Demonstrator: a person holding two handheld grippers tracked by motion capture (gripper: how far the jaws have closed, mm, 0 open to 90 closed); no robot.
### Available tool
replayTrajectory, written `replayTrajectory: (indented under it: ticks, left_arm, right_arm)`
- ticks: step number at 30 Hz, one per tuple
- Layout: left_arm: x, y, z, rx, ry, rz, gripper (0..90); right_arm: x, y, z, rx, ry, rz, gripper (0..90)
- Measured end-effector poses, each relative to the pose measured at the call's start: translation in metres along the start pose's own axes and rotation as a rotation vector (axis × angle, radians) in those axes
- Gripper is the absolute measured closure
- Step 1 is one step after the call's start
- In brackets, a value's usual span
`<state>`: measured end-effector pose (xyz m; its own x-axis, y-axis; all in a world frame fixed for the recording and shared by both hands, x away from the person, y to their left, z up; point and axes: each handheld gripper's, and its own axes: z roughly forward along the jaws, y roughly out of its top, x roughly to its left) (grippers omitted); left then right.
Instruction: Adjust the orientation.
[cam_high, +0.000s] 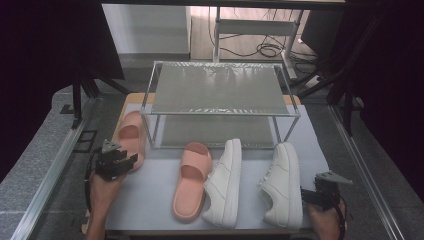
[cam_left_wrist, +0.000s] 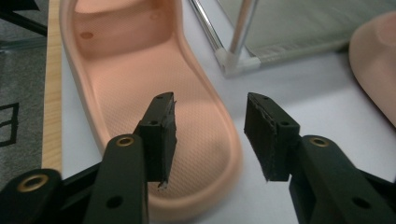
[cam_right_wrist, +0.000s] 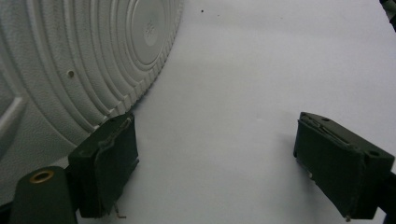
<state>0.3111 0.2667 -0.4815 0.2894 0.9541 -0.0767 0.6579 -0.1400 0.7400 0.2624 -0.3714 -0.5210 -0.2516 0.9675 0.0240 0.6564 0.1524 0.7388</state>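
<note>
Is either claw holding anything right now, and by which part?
Nothing is held. The left claw stands open astride the pink slipper's heel rim, pads apart from it; the right claw is open over bare table.

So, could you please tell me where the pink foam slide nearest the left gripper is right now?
In the high view, the pink foam slide lies at the table's left, beside the metal shoe rack, with the left gripper at its heel.

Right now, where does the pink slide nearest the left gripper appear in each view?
High view: the left slide lies at the table's left edge, beside the rack's front-left leg, just ahead of the left gripper.
Left gripper view: upper left to centre, its heel rim between the open fingers.
Right gripper view: not in it.
Shared landmark: the rack, whose front-left leg stands right of the slide.
</note>
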Motion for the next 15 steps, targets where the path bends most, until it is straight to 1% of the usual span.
replayTrajectory:
  ticks: [5,6,10,12,14,15]
  left_arm:
    - [0.005,0.008,0.008,-0.004,0.003,-0.014,56.9]
    - [0.006,0.010,0.010,-0.004,-0.003,-0.019,57.5]
    - [0.008,0.018,0.019,0.000,0.000,-0.022,59.6]
    - [0.008,0.023,0.024,0.001,0.010,-0.012,59.9]
    - [0.007,0.028,0.029,0.000,0.031,0.002,60.0]
    - [0.007,0.028,0.029,0.000,0.031,0.002,60.6]
  right_arm:
    - [0.000,0.000,0.000,0.000,0.000,0.000,13.7]
    - [0.000,0.000,0.000,0.000,0.000,0.000,13.8]
    - [0.000,0.000,0.000,0.000,0.000,0.001,13.8]
    - [0.000,0.000,0.000,0.000,0.000,0.000,13.8]
    - [0.000,0.000,0.000,0.000,0.000,0.000,13.8]
    - [0.000,0.000,0.000,0.000,0.000,-0.001,13.8]
